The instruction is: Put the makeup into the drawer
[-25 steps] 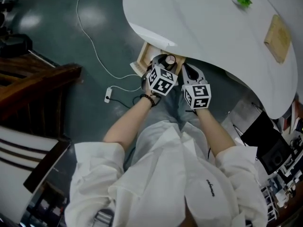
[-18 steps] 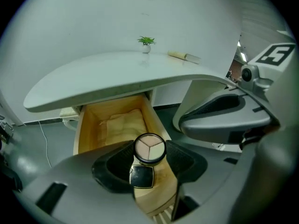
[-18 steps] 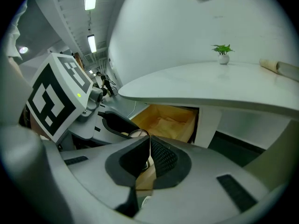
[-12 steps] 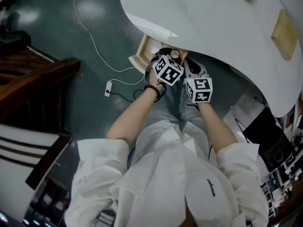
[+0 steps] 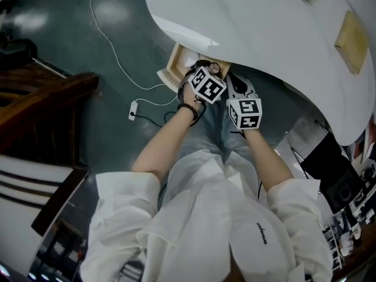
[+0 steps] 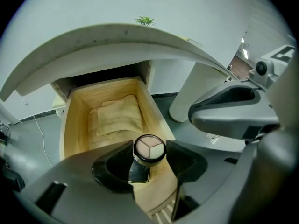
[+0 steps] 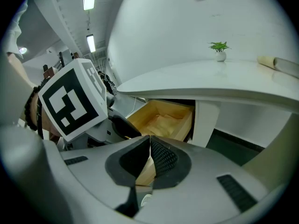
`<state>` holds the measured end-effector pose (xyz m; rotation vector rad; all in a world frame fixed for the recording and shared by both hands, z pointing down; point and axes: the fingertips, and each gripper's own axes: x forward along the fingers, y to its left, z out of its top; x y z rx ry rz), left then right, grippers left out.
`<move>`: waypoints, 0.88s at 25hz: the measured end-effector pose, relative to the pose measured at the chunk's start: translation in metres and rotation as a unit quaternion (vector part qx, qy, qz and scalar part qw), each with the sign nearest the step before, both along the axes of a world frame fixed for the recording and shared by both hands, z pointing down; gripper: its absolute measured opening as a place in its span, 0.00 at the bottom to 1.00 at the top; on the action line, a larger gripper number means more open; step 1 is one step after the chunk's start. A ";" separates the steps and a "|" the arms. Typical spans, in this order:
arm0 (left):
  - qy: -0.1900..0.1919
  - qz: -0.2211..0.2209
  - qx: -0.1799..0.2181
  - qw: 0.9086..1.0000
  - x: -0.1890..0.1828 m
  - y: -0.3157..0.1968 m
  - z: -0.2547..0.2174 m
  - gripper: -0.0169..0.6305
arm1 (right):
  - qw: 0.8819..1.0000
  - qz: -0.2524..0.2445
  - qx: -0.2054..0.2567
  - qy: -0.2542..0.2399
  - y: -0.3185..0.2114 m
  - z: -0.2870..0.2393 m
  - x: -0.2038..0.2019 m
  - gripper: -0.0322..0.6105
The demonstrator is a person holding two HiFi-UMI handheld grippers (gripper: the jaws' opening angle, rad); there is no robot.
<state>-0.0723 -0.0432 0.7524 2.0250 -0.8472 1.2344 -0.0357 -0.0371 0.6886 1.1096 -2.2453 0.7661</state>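
Left gripper [image 6: 149,163]: my jaws were clamped on the makeup [image 6: 149,149], one pad on each side of it. It's a round compact with a dark rim, and its three-shade pan faced the camera. The compact sat over the front end of the open wooden drawer [image 6: 63,125], inside the rim line. I couldn't tell whether it touched the drawer bottom. Further back in the drawer a folded beige cloth pouch [image 6: 117,115] lay flat, apart from the compact. The drawer was pulled out from under the curved white surface [image 6: 117,36], and a small green plant [image 6: 145,20] stood on top, far back. Right gripper [image 7: 150,158]: my jaws were clenched together with nothing between them, and past them I saw only the drawer's near corner. In the head view this gripper hung just beside the left one, on the side away from the drawer, with both marker cubes facing up. A white cable [image 5: 117,63] ran across the dark floor beside the drawer. A pale wooden board [image 5: 346,37] lay on the surface, well apart from everything else.
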 end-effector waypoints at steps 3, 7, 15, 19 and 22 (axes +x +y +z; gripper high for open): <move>0.002 -0.009 -0.004 1.000 -0.001 0.000 0.001 0.38 | 1.000 -0.002 0.001 0.001 0.000 -0.001 0.001 0.09; -0.002 -0.011 0.008 1.000 -0.007 -0.003 -0.002 0.38 | 1.000 -0.002 0.003 -0.001 0.000 -0.004 0.002 0.09; 0.038 -0.036 0.145 0.988 -0.037 0.012 -0.093 0.10 | 0.999 -0.005 0.043 -0.030 0.007 -0.079 0.002 0.08; 0.096 -0.077 0.199 0.972 -0.043 0.019 -0.165 0.07 | 0.995 0.003 0.085 -0.054 0.005 -0.142 0.010 0.08; 0.134 -0.102 0.242 0.956 -0.042 0.014 -0.221 0.07 | 0.990 0.022 0.121 -0.064 -0.002 -0.189 0.023 0.08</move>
